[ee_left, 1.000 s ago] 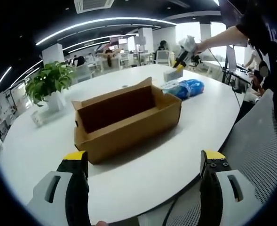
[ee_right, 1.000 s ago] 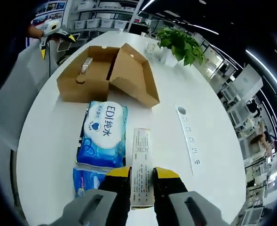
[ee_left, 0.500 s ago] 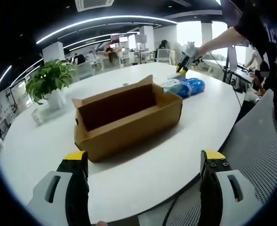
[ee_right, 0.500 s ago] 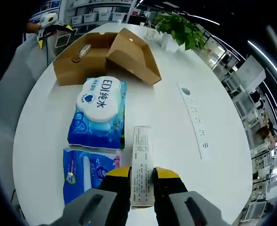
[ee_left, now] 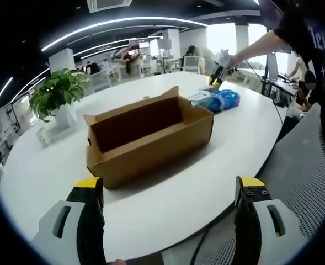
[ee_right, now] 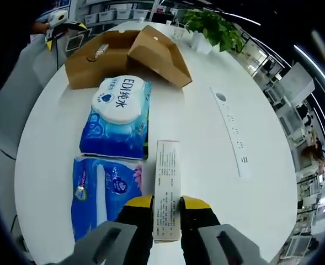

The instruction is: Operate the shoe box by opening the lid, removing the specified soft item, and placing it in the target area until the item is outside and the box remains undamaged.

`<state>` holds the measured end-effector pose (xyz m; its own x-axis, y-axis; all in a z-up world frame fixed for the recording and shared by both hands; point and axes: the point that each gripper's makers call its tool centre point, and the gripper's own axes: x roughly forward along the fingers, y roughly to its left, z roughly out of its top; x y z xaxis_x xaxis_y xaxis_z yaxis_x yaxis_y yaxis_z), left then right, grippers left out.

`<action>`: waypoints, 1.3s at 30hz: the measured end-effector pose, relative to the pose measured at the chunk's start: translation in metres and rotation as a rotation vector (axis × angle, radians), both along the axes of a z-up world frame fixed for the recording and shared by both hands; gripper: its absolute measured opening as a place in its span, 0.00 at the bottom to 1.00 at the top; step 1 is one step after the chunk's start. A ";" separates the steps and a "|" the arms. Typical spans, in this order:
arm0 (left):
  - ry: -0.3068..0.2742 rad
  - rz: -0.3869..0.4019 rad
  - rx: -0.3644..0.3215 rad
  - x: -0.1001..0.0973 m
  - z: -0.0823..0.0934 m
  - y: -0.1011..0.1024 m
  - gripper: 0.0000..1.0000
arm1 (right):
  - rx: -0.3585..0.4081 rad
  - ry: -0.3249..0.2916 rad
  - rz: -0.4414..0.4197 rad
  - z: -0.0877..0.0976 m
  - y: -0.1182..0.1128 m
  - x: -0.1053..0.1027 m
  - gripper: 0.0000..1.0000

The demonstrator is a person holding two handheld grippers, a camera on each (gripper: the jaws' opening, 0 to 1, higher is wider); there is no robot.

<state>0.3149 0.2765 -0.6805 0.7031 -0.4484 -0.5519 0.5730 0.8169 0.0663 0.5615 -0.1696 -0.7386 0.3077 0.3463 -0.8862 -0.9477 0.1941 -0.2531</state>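
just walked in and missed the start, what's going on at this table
A person is working with a two-jaw gripper in each hand at a white table. The right gripper is shut on a slim white box, held over the table beside two blue soft packs. The cardboard shoe box sits open, with its lid folded back. The left gripper is open, holds nothing, and points at the shoe box from the table's edge. A potted plant stands beyond the box.
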 end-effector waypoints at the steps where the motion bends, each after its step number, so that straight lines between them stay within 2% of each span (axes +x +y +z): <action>1: 0.000 -0.002 0.000 0.000 0.000 0.000 0.99 | -0.012 0.003 0.006 -0.001 -0.002 -0.002 0.13; 12: 0.000 -0.005 0.001 -0.001 -0.001 0.000 0.99 | -0.090 0.008 0.067 -0.005 -0.012 -0.007 0.14; 33: -0.005 0.005 -0.005 0.001 0.001 0.002 0.99 | -0.129 -0.004 0.073 -0.006 -0.016 -0.003 0.16; 39: -0.008 0.006 -0.005 0.001 0.001 0.002 0.99 | -0.128 -0.010 0.053 -0.005 -0.016 0.000 0.17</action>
